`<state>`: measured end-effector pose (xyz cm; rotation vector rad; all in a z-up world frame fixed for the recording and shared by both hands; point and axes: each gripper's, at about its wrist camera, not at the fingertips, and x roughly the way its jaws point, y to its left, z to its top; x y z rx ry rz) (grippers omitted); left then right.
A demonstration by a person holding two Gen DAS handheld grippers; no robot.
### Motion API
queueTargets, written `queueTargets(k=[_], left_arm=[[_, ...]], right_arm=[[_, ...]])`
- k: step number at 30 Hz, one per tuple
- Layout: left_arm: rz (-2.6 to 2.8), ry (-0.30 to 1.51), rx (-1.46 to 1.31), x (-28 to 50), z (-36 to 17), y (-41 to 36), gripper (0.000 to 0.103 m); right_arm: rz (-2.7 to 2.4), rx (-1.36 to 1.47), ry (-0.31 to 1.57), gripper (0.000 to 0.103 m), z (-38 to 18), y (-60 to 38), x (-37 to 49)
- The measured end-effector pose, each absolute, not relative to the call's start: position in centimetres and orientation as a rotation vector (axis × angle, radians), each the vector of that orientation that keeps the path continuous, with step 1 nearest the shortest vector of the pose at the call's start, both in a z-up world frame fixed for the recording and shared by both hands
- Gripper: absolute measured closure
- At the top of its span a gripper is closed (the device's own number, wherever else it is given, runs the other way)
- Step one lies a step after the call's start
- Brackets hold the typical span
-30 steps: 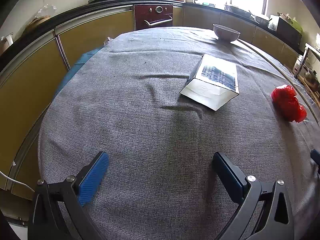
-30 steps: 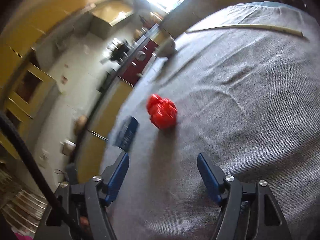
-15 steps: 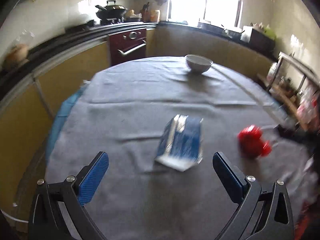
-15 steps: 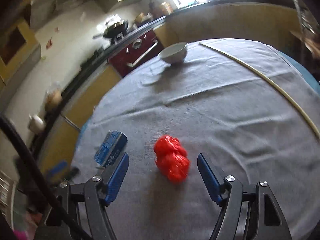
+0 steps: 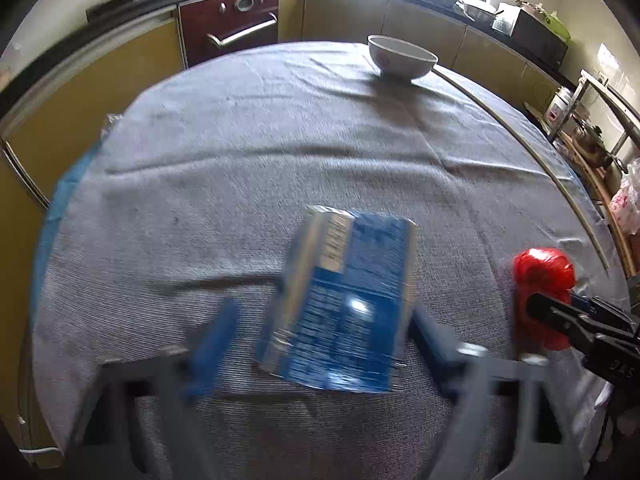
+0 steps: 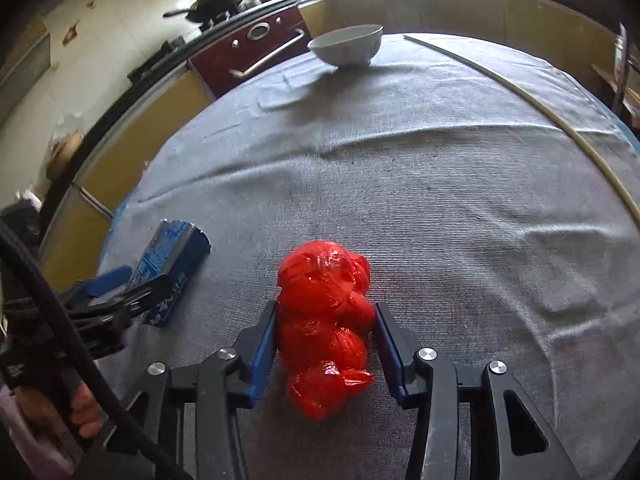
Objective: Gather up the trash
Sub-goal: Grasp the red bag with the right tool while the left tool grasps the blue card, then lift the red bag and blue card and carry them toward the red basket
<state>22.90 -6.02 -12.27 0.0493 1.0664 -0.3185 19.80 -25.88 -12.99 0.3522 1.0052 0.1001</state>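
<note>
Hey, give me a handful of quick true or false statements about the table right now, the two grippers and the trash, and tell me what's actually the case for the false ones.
1. The right gripper has the red plastic bag between its pads. True; the jaws have just been closing and both pads press its sides.
2. The blue carton stands upright. False: it lies on its side on the grey tablecloth.
3. The white bowl sits at the far end of the table. True.
4. The left gripper is clear of the carton. False: the carton lies between its fingers, and the jaws have just been closing; motion blur hides whether both pads touch.
5. The red bag is inside the bowl. False: it lies on the cloth, well apart from the bowl.
</note>
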Motion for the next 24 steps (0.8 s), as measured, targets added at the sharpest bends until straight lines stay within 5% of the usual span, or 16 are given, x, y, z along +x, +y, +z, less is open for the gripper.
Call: queueTargets(k=[24], left_arm=[[-0.252,0.629,0.181,7.8,2.2,-6.4,0.04]], right_arm=[[0.132,0.476,0.604,0.055,-1.0,-26.2,4.4]])
